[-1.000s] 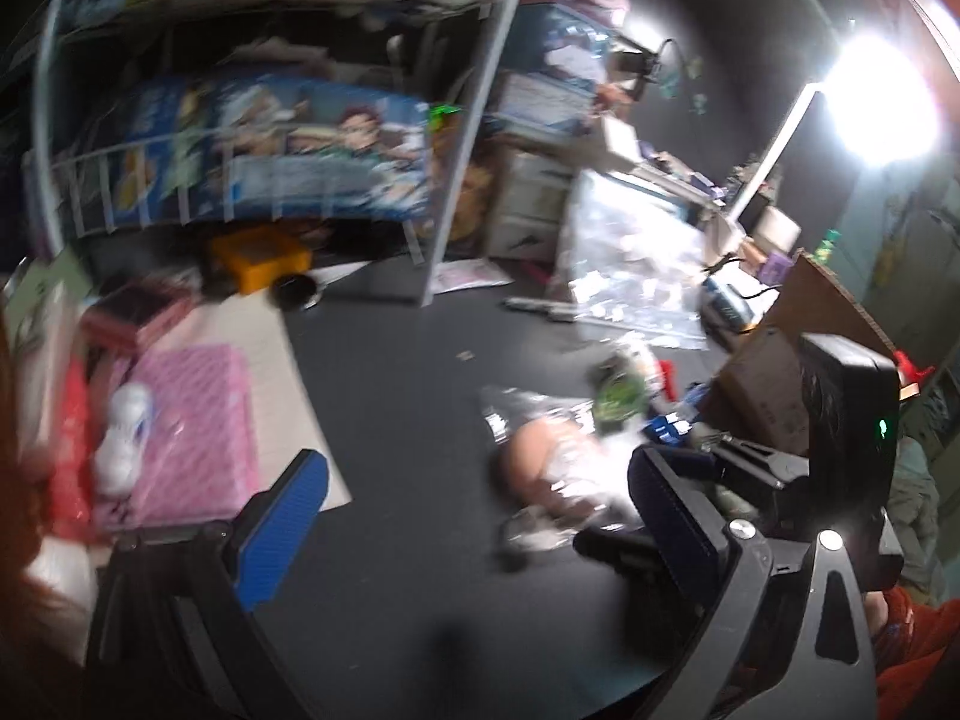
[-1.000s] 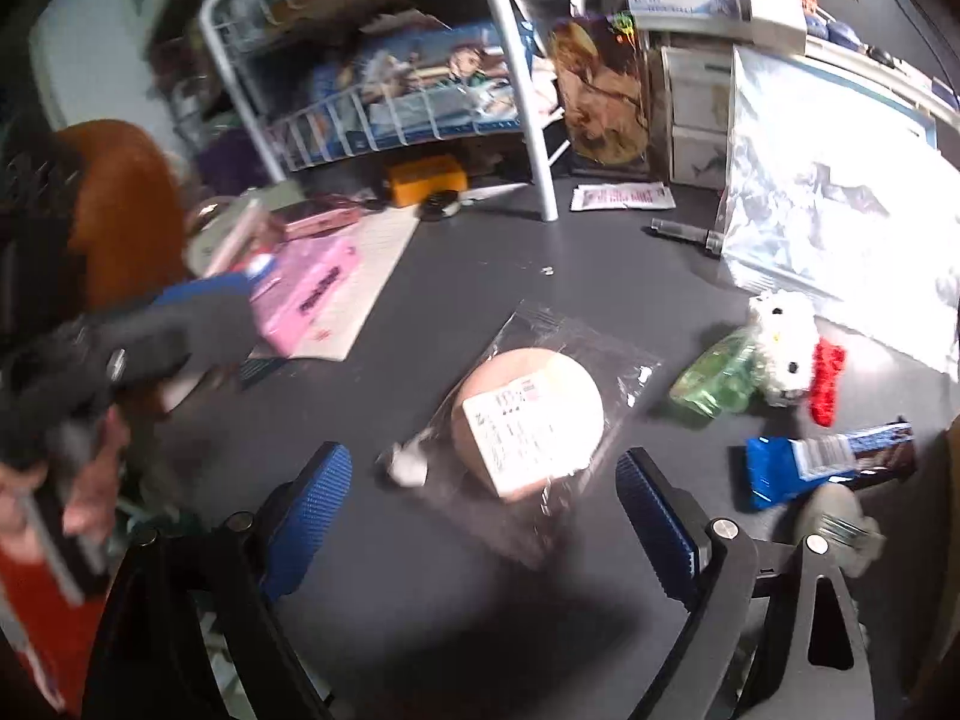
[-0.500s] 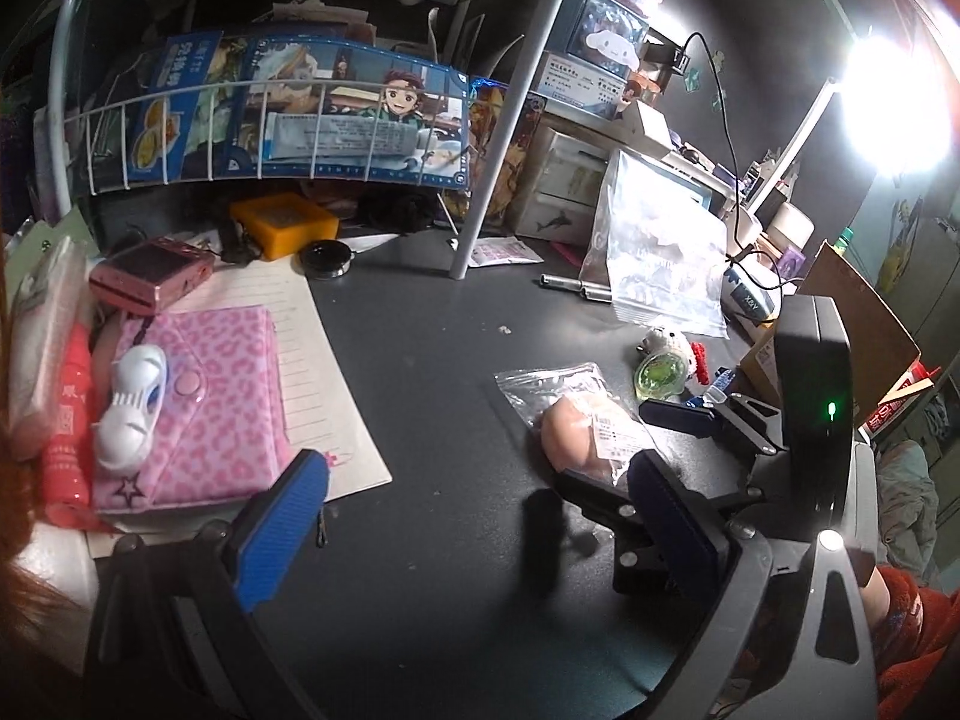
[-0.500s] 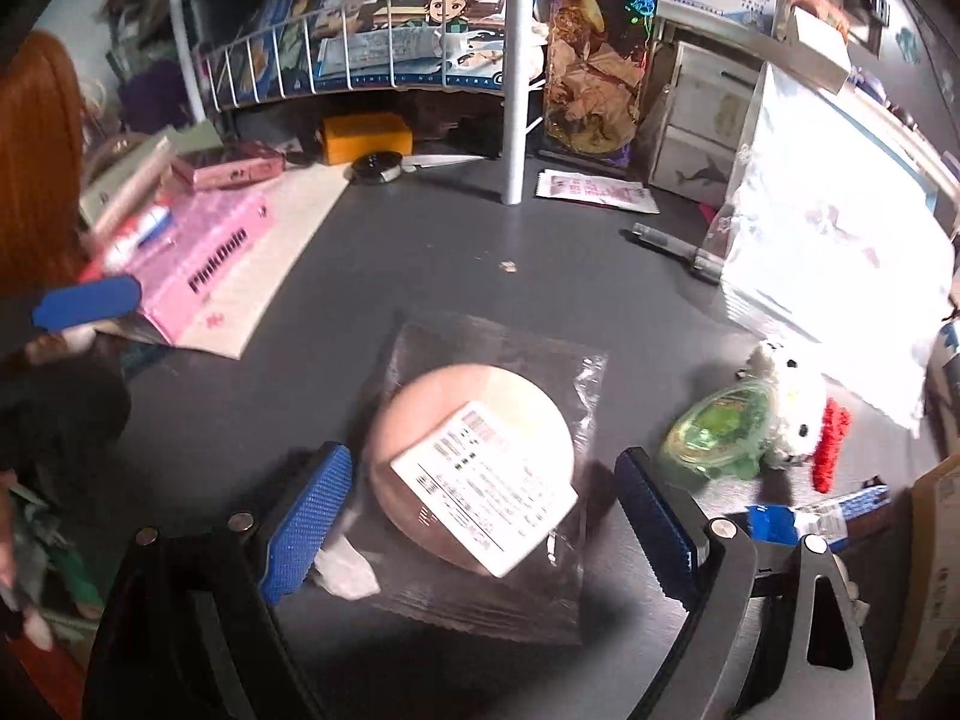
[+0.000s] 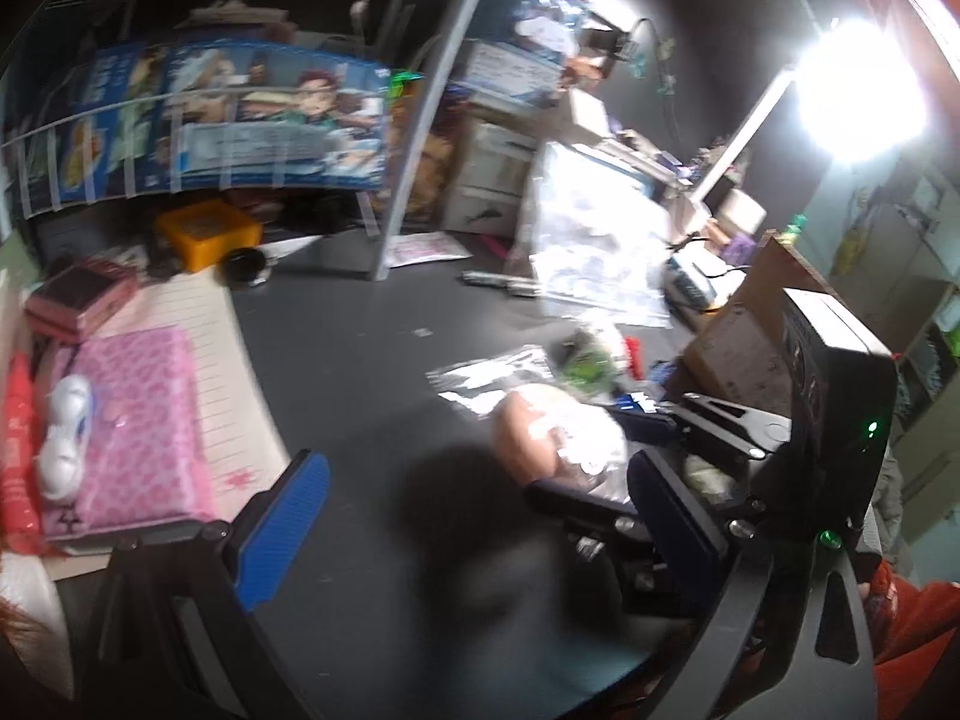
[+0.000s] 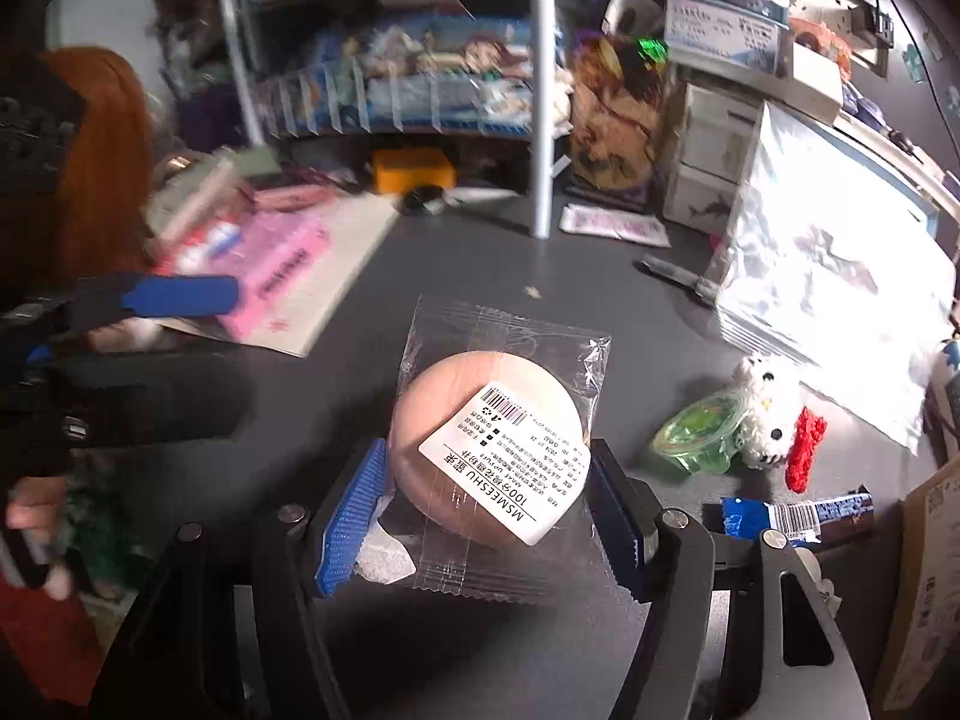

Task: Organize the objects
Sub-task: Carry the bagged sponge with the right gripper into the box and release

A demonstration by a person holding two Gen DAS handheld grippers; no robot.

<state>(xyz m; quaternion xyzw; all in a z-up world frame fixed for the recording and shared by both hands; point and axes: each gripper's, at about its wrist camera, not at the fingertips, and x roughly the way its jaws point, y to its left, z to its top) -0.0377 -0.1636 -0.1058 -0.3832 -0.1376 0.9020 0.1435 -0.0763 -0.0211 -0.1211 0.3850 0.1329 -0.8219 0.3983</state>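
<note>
Puff pkg (image 6: 489,456) lower center, pinched betw. right gripper (image 6: 486,516) pads on dark surface (image 6: 372,396). Left gripper (image 5: 480,534) spread wide, holding nothing, lower frame.

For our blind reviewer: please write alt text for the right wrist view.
The right tool closes its blue pads on a round peach puff in a clear labelled wrapper on a dark desk. A green jelly cup and white crocheted kitty sit right.
</note>
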